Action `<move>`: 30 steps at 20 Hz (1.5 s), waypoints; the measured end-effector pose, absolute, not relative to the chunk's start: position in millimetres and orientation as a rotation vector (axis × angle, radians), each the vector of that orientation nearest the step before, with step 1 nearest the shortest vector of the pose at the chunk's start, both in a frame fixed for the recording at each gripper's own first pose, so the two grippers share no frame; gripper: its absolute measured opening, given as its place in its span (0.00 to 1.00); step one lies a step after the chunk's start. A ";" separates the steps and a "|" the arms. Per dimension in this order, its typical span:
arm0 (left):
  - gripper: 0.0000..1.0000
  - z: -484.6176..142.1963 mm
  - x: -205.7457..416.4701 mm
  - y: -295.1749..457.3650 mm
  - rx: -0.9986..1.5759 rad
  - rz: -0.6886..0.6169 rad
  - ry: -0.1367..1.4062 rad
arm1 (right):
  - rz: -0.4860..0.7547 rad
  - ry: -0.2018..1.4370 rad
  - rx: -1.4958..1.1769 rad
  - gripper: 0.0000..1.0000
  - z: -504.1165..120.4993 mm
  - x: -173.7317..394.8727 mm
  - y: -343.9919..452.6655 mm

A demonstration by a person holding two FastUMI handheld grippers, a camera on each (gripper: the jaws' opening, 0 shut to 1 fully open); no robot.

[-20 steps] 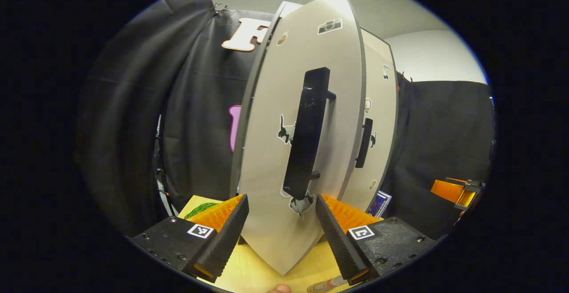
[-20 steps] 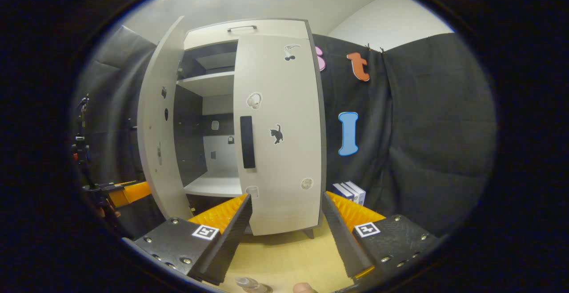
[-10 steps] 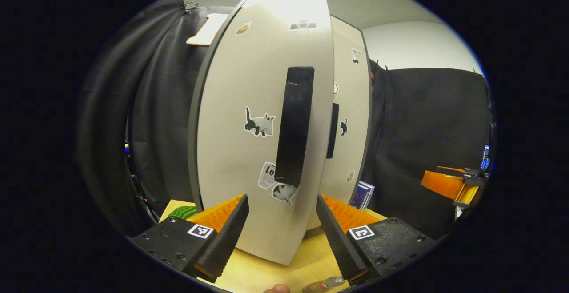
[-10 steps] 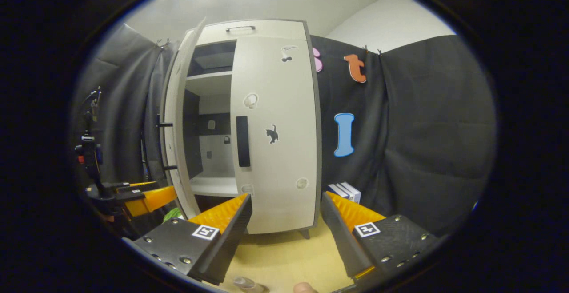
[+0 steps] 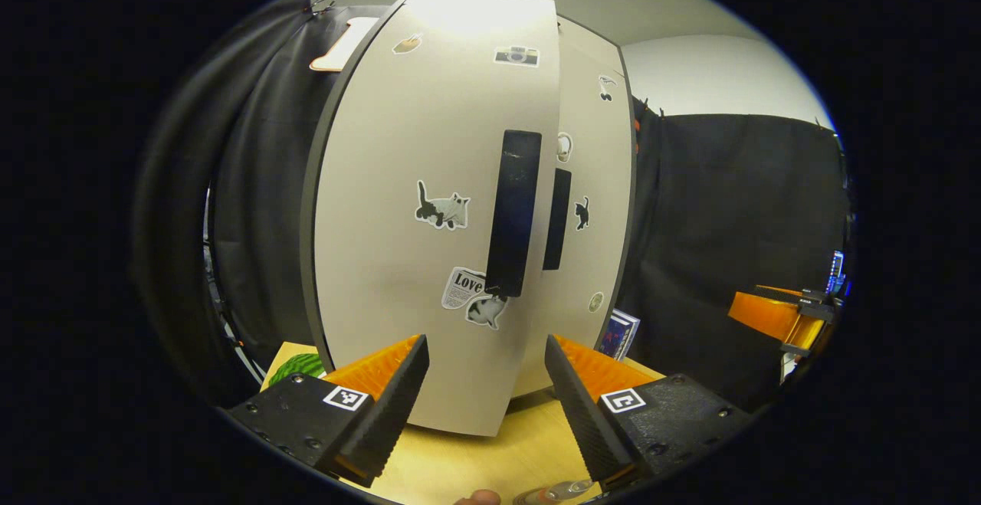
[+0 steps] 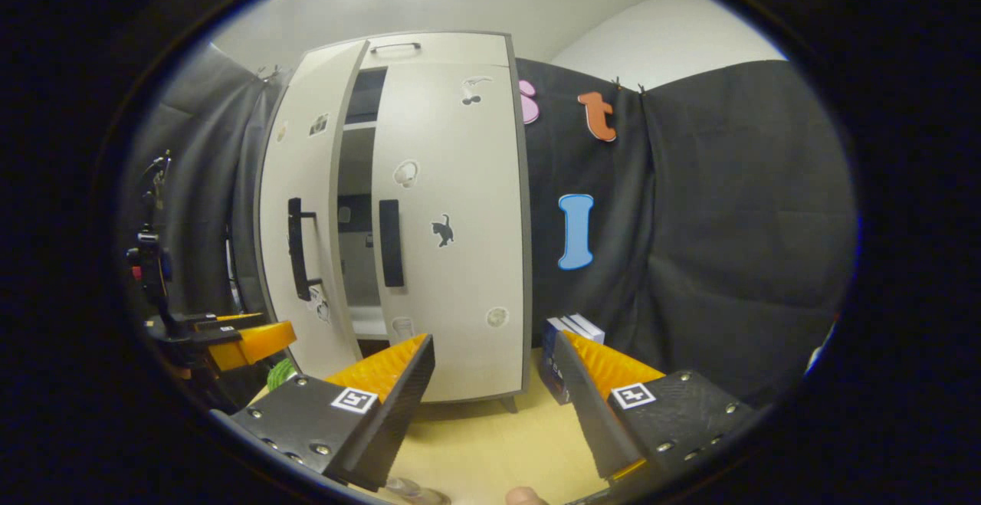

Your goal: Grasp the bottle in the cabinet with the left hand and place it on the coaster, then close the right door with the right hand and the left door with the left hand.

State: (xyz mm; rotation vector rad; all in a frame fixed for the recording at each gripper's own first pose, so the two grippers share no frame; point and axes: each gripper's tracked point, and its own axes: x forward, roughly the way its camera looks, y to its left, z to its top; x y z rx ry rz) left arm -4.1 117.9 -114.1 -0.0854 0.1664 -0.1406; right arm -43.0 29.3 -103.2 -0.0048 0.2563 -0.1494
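In the left gripper view, we see a green object at about 8 o'clock, lying on the yellow table beside the foot of the cabinet. Our left gripper sits at 6 o'clock with its jaws wide apart and nothing between them. Straight ahead, toward 12 o'clock, the left door stands tall, its long axis vertical, its face turned to us and bearing cat stickers. Its black handle also runs vertically, near the door's right edge. Just past it, toward 1 o'clock, is the right door with its own dark handle. At 6 o'clock, at the very bottom edge, part of the bottle shows on the table; we cannot tell which way it points. At 3 o'clock, well apart, we see the right gripper.

In the right gripper view, the left gripper shows at 8 o'clock, near the left door's lower part; whether it touches the door we cannot tell. The left door is ajar, with a narrow dark gap between it and the right door, which lies flat against the cabinet. Shelves show through the gap. Our right gripper at 6 o'clock has its jaws spread wide, holding nothing. A small box stands on the table at 5 o'clock, just right of the cabinet. The bottle peeks in at the bottom edge.
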 end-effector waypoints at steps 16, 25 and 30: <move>0.95 -83.3 0.8 105.4 -0.082 -0.040 0.127 | -0.057 0.240 -0.032 0.95 -95.4 -8.6 3.4; 0.94 -77.8 -5.7 87.1 -0.065 0.017 0.121 | 0.013 0.220 -0.063 0.95 -91.8 6.8 -9.2; 0.94 -68.2 -10.0 79.6 -0.055 0.033 0.095 | 0.032 0.206 -0.059 0.92 -87.6 9.3 -14.1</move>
